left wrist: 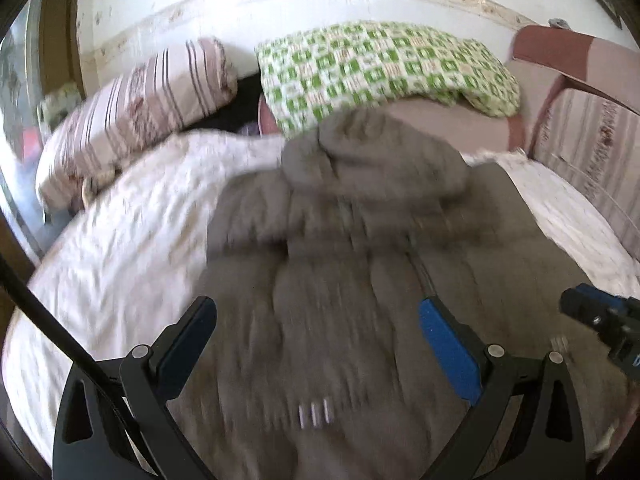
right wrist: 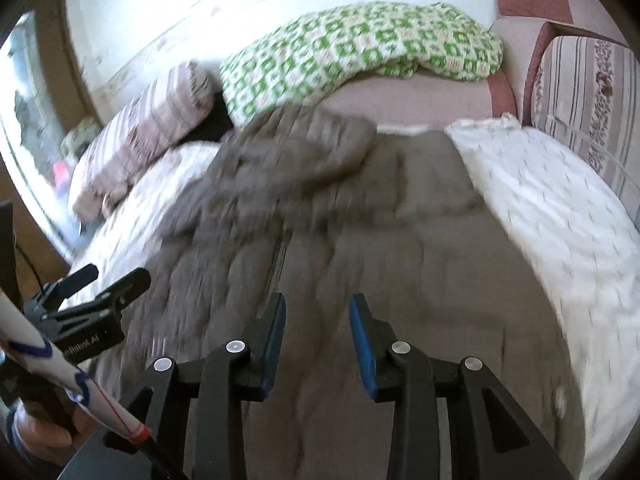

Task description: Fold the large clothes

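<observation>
The grey padded coat (left wrist: 340, 248) lies on the white bedcover (left wrist: 120, 240), it looks soft and bulky, so I, with left gripper (left wrist: 316, 332) spread and right gripper (right wrist: 318, 328) apart and empty, would pinch its hem.

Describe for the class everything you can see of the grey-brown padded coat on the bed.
The grey-brown padded coat is quilted and puffy, with a dark zip line down its front. It lies spread lengthwise on the white bedspread. Its far end, probably the hood, is bunched into a soft lump near the green checked blanket. Motion blur hides finer detail. Nothing grips it: both grippers' jaws stand apart above it.
</observation>
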`<state>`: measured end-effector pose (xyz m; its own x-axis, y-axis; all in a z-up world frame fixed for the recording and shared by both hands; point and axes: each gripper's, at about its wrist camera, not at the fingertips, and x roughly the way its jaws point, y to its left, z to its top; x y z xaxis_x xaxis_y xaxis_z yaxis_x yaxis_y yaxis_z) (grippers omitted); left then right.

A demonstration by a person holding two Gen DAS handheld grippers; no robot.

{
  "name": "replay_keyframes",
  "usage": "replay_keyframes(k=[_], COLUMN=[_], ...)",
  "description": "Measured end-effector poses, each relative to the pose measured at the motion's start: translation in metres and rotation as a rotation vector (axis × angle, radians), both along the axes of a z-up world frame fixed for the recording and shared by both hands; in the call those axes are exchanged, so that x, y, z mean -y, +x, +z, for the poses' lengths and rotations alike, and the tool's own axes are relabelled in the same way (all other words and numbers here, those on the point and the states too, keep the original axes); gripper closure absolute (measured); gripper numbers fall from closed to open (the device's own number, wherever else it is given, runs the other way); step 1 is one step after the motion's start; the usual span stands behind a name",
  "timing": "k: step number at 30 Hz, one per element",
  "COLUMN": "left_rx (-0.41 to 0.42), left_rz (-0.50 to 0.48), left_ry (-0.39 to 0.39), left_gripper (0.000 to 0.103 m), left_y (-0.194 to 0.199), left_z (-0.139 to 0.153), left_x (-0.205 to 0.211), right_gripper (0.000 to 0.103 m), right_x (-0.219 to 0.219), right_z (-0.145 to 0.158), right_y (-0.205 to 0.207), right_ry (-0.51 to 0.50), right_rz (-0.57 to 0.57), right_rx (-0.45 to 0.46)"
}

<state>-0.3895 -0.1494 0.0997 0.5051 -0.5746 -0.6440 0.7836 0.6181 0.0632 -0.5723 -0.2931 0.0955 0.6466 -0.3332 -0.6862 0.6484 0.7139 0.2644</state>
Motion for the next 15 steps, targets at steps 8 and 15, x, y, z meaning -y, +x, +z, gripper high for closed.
replay_keyframes(k=[8, 15], left_rx=[-0.041, -0.052], left_rz=[0.119, 0.2], left_ry=[0.107, 0.165], left_gripper=[0.002, 0.002], left_y=[-0.021, -0.008], left_z=[-0.05, -0.079], left_x=[-0.094, -0.104], right_gripper=[0.067, 0.066], right_x=[-0.051, -0.043], right_z=[-0.034, -0.058], right_y=[-0.051, -0.067], right_ry=[0.004, 0.033], right_rz=[-0.003, -0.078], right_rx=[-0.1, -0.148])
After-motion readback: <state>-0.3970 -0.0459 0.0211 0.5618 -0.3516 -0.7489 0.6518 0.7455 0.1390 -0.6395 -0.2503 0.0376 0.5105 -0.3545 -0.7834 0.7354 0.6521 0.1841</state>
